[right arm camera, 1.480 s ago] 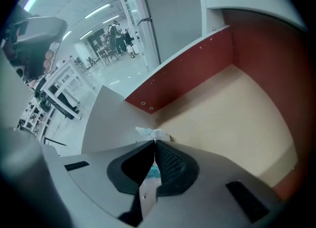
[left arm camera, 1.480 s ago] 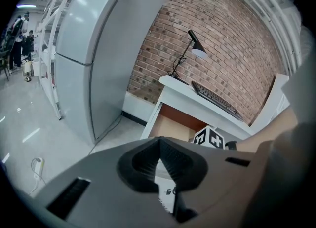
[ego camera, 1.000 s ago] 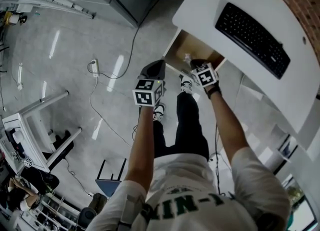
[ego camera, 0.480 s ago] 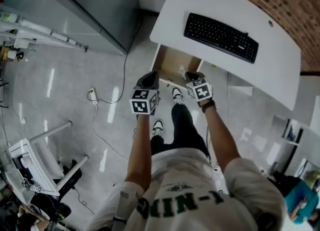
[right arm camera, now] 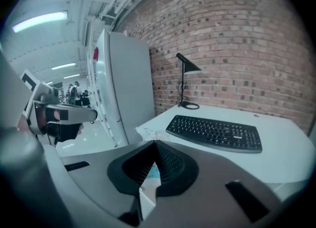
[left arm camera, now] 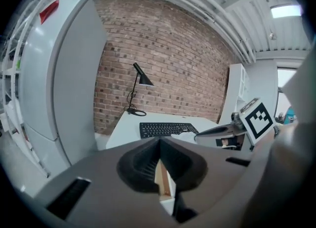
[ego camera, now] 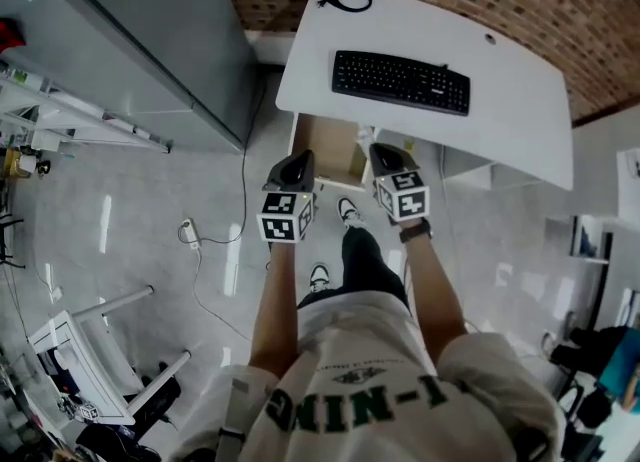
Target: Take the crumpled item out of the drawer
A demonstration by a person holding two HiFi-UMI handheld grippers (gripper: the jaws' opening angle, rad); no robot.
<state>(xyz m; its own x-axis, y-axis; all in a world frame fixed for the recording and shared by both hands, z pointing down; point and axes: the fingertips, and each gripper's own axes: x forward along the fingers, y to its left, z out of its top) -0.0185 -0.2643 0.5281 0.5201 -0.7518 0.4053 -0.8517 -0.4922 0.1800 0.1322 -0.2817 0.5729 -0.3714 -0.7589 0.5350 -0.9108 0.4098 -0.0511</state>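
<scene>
The crumpled item (right arm camera: 150, 133) is a wad of white paper sticking out past the tips of my right gripper (right arm camera: 154, 145), which is shut on it. In the left gripper view the same wad (left arm camera: 190, 129) shows at the nose of the right gripper (left arm camera: 207, 132), level with the desk edge. From the head view the right gripper (ego camera: 378, 150) hangs over the right side of the open wooden drawer (ego camera: 325, 145), the paper (ego camera: 366, 136) at its tip. My left gripper (ego camera: 298, 158) hovers at the drawer's front left corner, jaws together, holding nothing.
A white desk (ego camera: 500, 120) carries a black keyboard (ego camera: 400, 81) and a black lamp (left arm camera: 140, 76) against a brick wall. A tall grey cabinet (ego camera: 150, 40) stands left of the desk. Cables and a power strip (ego camera: 188, 234) lie on the floor.
The right gripper, earlier down in the drawer, has come up and back with the paper. The head view has swung further over the desk. The left gripper stays beside the drawer.
</scene>
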